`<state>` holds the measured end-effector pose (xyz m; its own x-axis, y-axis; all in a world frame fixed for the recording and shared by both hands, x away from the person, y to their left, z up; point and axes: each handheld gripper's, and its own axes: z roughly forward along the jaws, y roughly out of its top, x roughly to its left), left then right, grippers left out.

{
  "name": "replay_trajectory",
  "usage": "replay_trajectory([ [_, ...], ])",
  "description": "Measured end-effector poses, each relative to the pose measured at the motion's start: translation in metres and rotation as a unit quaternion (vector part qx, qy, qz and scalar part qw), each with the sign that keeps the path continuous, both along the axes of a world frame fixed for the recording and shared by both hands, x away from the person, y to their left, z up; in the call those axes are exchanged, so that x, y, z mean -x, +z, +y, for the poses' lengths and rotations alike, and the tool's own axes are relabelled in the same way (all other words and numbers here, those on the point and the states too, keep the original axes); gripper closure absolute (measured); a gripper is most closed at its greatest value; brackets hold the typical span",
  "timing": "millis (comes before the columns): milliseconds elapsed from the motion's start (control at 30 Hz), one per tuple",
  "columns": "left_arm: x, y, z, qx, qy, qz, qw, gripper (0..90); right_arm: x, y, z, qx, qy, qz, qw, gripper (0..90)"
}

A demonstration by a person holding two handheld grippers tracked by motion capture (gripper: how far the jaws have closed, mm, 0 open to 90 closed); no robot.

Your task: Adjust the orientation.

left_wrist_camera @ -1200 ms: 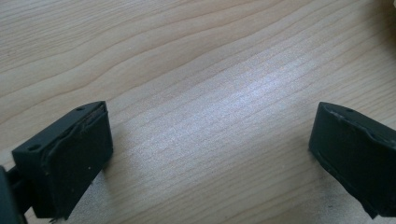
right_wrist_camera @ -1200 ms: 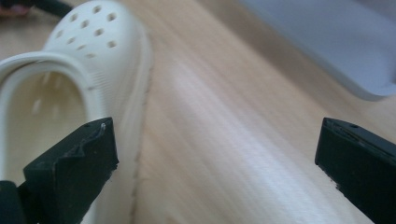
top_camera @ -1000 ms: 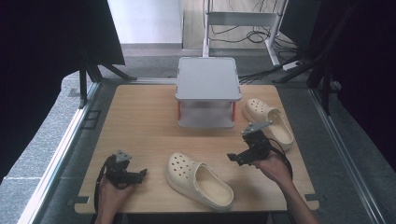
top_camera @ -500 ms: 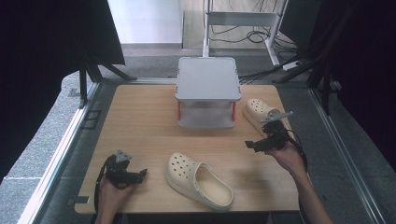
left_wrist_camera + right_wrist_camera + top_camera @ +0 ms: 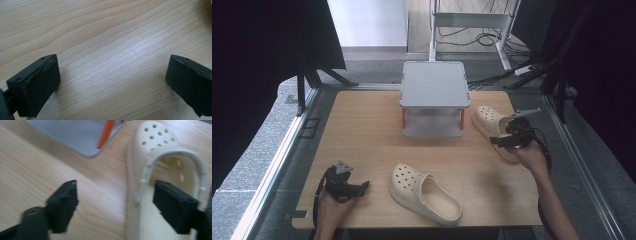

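Two cream clogs lie on the wooden table (image 5: 362,130). One clog (image 5: 424,192) is at the front middle. The other clog (image 5: 484,119) lies at the right, beside the grey shelf. My right gripper (image 5: 502,140) is open at this clog's heel end. In the right gripper view, the right gripper (image 5: 115,195) straddles the side wall of the clog (image 5: 162,145): one jaw is over the table and the other is inside the shoe's opening. My left gripper (image 5: 357,188) rests at the front left, and the left gripper (image 5: 112,72) is open over bare wood.
A grey two-tier shelf (image 5: 434,82) with orange posts stands at the back middle of the table, and its lower tray (image 5: 75,135) lies close to the right gripper. Black frame legs and cables lie on the floor beyond the table.
My right gripper has moved from the front middle to the back right, up to the right-hand clog. The left gripper and both clogs have stayed put.
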<state>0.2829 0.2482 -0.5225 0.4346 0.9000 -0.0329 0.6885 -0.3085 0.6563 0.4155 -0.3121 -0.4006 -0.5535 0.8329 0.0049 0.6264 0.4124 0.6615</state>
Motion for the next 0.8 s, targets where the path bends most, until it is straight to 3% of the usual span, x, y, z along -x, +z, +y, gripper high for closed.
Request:
replay_trajectory([
  [300, 0.0, 0.0, 0.0, 0.0, 0.0, 0.0, 1.0, 0.0, -0.033, -0.009, -0.015, 0.008, -0.044, 0.005, 0.999, 46.0],
  [600, 0.0, 0.0, 0.0, 0.0, 0.0, 0.0, 1.0, 0.0, -0.059, -0.023, -0.011, 0.005, -0.037, 0.02, 0.9991, 48.4],
  [800, 0.0, 0.0, 0.0, 0.0, 0.0, 0.0, 1.0, 0.0, -0.076, -0.041, -0.006, 0.012, -0.034, 0.034, 0.9988, 54.9],
])
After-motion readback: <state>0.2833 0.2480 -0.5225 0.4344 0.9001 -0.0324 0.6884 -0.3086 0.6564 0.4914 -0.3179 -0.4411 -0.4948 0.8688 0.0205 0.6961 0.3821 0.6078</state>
